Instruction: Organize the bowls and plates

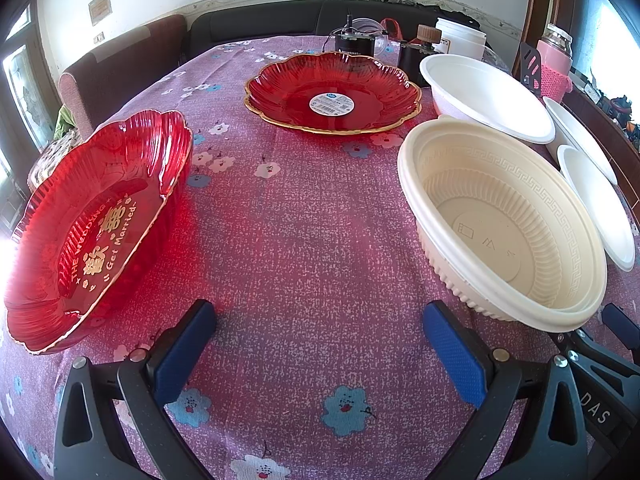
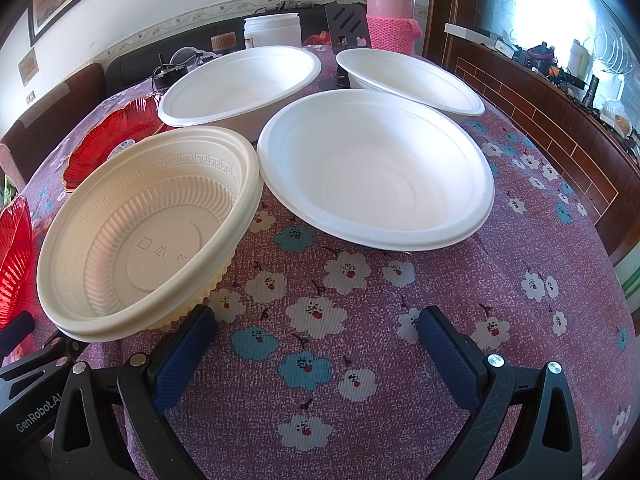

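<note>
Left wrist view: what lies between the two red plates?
Only bare flowered tablecloth separates the near red plate from the far red plate; the left wrist view shows it.

From the left wrist, two white bowls [image 1: 596,200] far right of the tongs are mostly hidden, the cream bowl [image 1: 504,216] blocking them and the lens edge squashing the rest. The sticker on the far red plate [image 1: 332,104] is way too small to read. Over on the right wrist, the near red plate [image 2: 14,256] left of the tongs is chopped by the frame edge, and the far one sits half behind the cream bowl. Clutter on the sideboard [image 2: 560,80] to the right is just blur.
</note>
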Tool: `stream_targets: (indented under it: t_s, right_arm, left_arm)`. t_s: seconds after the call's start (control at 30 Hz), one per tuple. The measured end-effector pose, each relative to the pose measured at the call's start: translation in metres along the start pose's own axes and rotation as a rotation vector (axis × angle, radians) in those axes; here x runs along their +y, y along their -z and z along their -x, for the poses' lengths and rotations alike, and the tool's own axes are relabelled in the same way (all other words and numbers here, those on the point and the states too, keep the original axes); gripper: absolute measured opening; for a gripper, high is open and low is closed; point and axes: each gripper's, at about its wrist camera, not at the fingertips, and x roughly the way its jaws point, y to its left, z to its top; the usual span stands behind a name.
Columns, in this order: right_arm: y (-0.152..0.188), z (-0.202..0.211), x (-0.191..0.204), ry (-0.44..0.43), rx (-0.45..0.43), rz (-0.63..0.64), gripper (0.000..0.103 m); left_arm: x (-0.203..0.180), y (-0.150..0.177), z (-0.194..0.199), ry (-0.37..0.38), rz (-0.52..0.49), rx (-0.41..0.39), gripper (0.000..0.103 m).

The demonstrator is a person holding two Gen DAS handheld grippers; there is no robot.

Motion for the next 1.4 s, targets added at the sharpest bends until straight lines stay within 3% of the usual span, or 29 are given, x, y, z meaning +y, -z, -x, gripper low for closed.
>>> stream_targets:
  t_s: [0.53, 0.77, 0.87, 0.93, 1.0, 1.13, 1.17, 1.27, 1.4]
  right_arm:
    - [0.000, -0.001, 0.000, 0.000, 0.000, 0.000, 0.102]
    - [0.001, -0.001, 0.000, 0.001, 0.000, -0.003, 0.102]
    - [-0.002, -0.001, 0.000, -0.019, 0.025, 0.011, 0.102]
    - [-0.004, -0.002, -0.001, -0.024, 0.071, 0.013, 0.102]
    - [-0.002, 0.000, 0.000, -0.036, 0.084, 0.036, 0.102]
    - [0.003, 0.011, -0.011, -0.101, 0.115, 0.028, 0.101]
    - [0.004, 0.020, -0.017, -0.132, 0.094, -0.008, 0.097]
    - [0.006, 0.065, -0.028, -0.238, -0.049, -0.036, 0.097]
    - [-0.002, 0.129, -0.032, -0.440, -0.178, -0.024, 0.097]
  left_arm:
    - [-0.001, 0.003, 0.004, -0.019, 0.000, 0.002, 0.103]
    - [-0.001, 0.009, 0.009, 0.049, -0.072, 0.061, 0.103]
    - [-0.001, 0.016, 0.017, 0.082, -0.084, 0.125, 0.103]
    - [0.007, 0.020, 0.033, 0.189, -0.038, 0.139, 0.103]
    - [0.016, 0.021, 0.059, 0.261, -0.006, 0.076, 0.103]
    - [0.039, 0.012, 0.117, 0.298, 0.010, -0.075, 0.103]
    - [0.047, 0.007, 0.135, 0.312, 0.004, -0.109, 0.103]
    - [0.067, -0.006, 0.181, 0.345, 0.007, -0.224, 0.103]
    - [0.094, -0.027, 0.230, 0.316, 0.048, -0.389, 0.103]
